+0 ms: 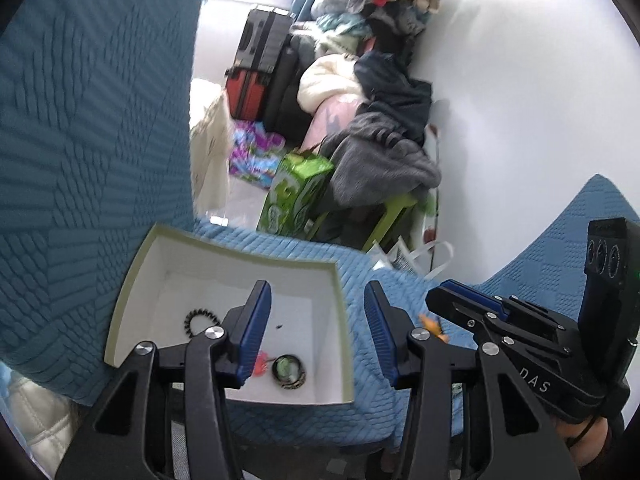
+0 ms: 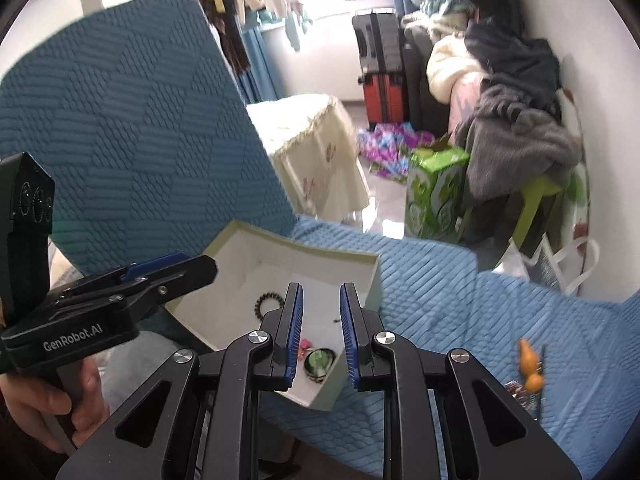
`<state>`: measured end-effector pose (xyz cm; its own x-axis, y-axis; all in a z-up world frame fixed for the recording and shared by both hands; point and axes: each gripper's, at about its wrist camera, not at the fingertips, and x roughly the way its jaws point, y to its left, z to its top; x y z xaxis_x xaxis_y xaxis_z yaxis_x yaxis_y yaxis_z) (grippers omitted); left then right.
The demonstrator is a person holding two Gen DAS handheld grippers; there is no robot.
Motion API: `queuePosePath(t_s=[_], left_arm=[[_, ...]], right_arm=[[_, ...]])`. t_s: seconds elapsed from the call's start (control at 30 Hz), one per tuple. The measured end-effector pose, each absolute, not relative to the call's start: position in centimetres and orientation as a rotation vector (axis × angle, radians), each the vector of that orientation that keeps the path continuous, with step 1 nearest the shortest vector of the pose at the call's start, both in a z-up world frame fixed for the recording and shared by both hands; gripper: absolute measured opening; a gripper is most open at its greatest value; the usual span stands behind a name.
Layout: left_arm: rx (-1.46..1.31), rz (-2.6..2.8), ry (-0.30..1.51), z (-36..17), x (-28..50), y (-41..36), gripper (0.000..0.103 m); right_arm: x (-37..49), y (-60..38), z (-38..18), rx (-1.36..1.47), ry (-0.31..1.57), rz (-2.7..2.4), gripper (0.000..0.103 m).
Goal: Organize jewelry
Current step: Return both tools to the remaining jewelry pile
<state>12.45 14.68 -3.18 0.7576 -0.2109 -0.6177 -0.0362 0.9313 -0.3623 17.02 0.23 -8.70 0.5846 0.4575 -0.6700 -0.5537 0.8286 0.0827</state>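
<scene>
An open box with a pale green rim (image 1: 240, 252) (image 2: 304, 246) and a white inside sits on the light blue quilted seat (image 2: 460, 300). In it lie a black beaded bracelet (image 1: 196, 318) (image 2: 266, 300), a small pink piece (image 1: 262, 362) (image 2: 306, 344) and a round dark-rimmed piece with a green face (image 1: 289, 370) (image 2: 319, 361). An orange pendant (image 1: 430, 325) (image 2: 530, 364) lies on the seat to the right of the box. My left gripper (image 1: 318, 316) (image 2: 208, 268) hovers over the box, open and empty. My right gripper (image 2: 320, 312) (image 1: 434, 296) hangs beside it, its jaws a narrow gap apart with nothing between them.
A darker blue backrest (image 1: 80, 120) rises left of the box. Beyond the seat edge are a green carton (image 1: 296, 196), suitcases (image 1: 256, 72), heaped clothes (image 1: 380, 152), a cloth-covered small table (image 2: 316, 148) and a white bag (image 2: 560, 264) by the wall.
</scene>
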Motion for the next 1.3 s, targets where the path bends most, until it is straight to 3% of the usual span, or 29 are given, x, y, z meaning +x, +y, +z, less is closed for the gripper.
queuePosePath(t_s=[0.4, 0.7, 0.93, 1.3], left_arm=[[-0.35, -0.173, 0.614, -1.9, 13.0, 9.7, 0.049], [-0.262, -0.284, 0.629, -4.5, 14.8, 3.6, 0.049], [-0.344, -0.374, 0.625, -5.4, 15.6, 2.1, 0.049], [-0.271, -0.476, 0.857, -10.7, 19.8, -3.9, 0.048]], right_arm=[[14.9, -5.5, -5.1, -0.131, 0.577, 0.518, 0.017], [15.9, -11.8, -8.3, -0.124, 0.599, 0.371, 0.017], [16.0, -18.1, -10.8, -0.086, 0.63, 0.215, 0.017], [18.2, -24.4, -17.8, 0.036, 0.773, 0.132, 0.017]])
